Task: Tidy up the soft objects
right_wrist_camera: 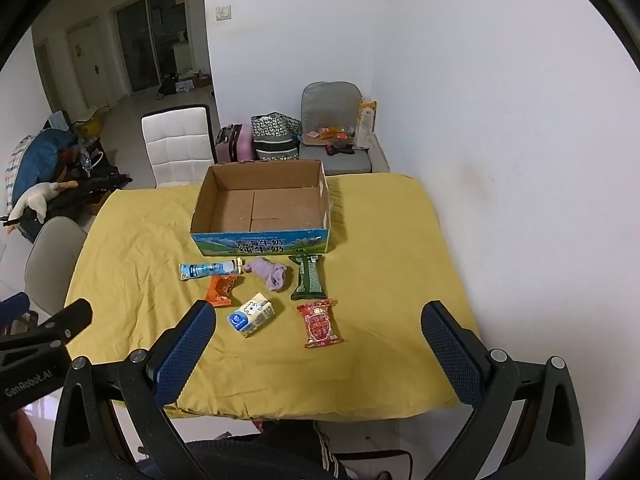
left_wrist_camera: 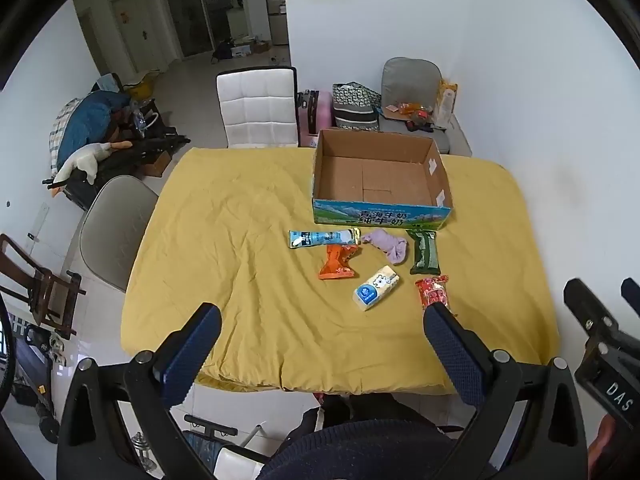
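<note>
Several soft items lie on the yellow cloth in front of an empty cardboard box (left_wrist_camera: 380,176) (right_wrist_camera: 262,206): a blue-white tube pack (left_wrist_camera: 322,238) (right_wrist_camera: 210,269), an orange packet (left_wrist_camera: 338,262) (right_wrist_camera: 220,288), a purple sock (left_wrist_camera: 386,245) (right_wrist_camera: 270,273), a green packet (left_wrist_camera: 423,251) (right_wrist_camera: 308,278), a white tissue pack (left_wrist_camera: 376,293) (right_wrist_camera: 252,314) and a red packet (left_wrist_camera: 432,290) (right_wrist_camera: 319,323). My left gripper (left_wrist_camera: 320,320) hovers open above the table's near edge, nothing between its fingers. My right gripper (right_wrist_camera: 318,320) is open too, above and short of the red packet.
The table (left_wrist_camera: 240,280) stands against a white wall on the right. A white chair (left_wrist_camera: 258,108) and a grey seat with clutter (left_wrist_camera: 416,112) stand behind it, a grey chair (left_wrist_camera: 116,228) at the left. The right gripper's body (left_wrist_camera: 604,344) shows at the left view's edge.
</note>
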`<control>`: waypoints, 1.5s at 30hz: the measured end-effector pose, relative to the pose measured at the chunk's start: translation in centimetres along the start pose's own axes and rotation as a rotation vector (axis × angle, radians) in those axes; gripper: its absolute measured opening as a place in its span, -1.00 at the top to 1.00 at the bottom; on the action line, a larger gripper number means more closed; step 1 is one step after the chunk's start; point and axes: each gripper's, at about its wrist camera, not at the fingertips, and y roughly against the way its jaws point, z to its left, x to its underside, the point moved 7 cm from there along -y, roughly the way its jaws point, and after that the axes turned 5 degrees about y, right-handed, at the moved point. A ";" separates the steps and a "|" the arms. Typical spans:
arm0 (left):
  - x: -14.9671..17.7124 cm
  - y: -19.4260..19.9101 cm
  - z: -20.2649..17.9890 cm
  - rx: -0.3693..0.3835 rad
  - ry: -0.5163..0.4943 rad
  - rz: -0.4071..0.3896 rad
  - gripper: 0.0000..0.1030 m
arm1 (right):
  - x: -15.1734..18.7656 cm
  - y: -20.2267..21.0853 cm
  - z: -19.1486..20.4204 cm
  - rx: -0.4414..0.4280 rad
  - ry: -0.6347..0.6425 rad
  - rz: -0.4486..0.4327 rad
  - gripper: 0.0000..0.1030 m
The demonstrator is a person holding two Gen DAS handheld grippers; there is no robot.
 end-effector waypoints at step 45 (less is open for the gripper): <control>0.0 1.4 -0.2 0.011 0.018 -0.072 -1.00 | 0.3 1.4 -0.3 0.034 -0.004 -0.086 -1.00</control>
